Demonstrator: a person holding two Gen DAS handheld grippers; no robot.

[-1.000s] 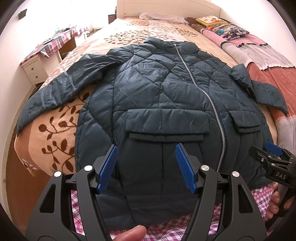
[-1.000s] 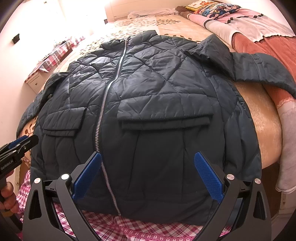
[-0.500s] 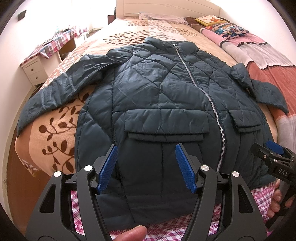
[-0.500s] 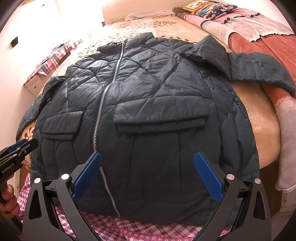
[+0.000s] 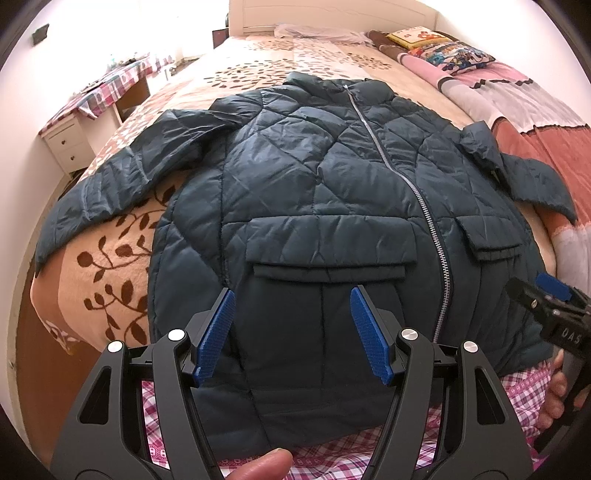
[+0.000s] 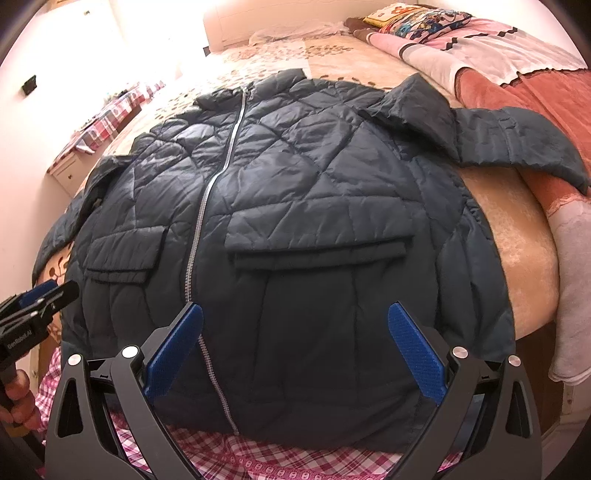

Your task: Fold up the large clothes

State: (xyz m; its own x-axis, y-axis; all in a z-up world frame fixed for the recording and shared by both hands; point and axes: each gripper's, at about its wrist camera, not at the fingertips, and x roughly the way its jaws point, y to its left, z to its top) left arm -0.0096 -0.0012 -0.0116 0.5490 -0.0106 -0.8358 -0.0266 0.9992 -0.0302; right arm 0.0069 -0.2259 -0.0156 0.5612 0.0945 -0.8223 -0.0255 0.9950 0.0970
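Both grippers unchanged, left gripper (image 5: 291, 334) and right gripper (image 6: 295, 352) spread apart, jacket (image 5: 332, 192) still flat

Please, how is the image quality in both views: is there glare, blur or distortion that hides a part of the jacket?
Left wrist view: sharp, the jacket evenly lit; strong fisheye bulge, dark corners, the wall top left washed out. Right wrist view: heavy glare at top left bleaches the headboard and bedspread; the jacket looks duller but its zipper stays readable. No motion blur in either.
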